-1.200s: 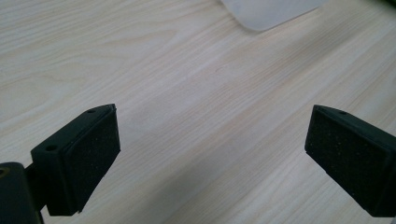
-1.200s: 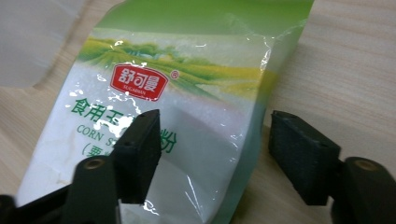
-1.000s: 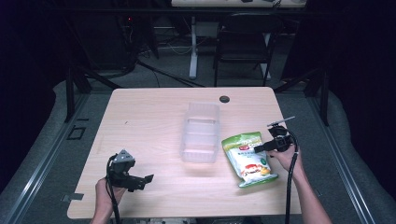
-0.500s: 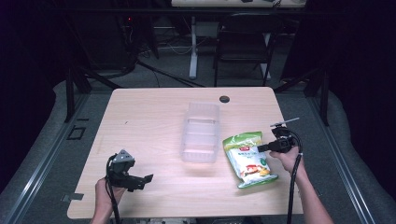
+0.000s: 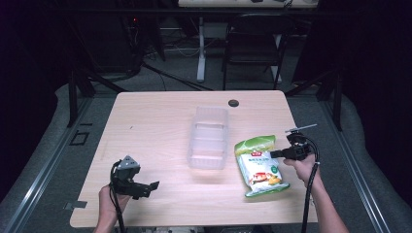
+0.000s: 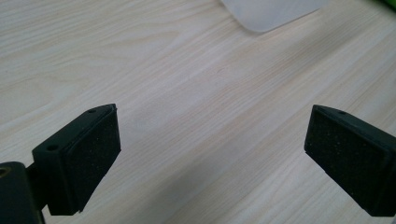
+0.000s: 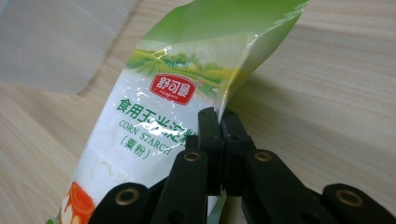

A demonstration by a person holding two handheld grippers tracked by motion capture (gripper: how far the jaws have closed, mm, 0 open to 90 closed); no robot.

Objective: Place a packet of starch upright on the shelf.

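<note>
A green and white corn starch bag lies on the wooden table at the right. My right gripper is at the bag's right edge; its jaws have just been closing and are now shut on the edge of the corn starch bag, pads pinching the film. To the bag's left, mid-table, stands a clear plastic bin. My left gripper rests low at the front left of the table, open, its pads wide apart over bare wood with nothing between them.
A corner of the clear bin shows at the top of the left gripper view. A dark round grommet sits near the table's far edge. A chair and desk legs stand beyond the table.
The right gripper's jaws have closed onto the bag's right edge. The left gripper has stayed where it was.
</note>
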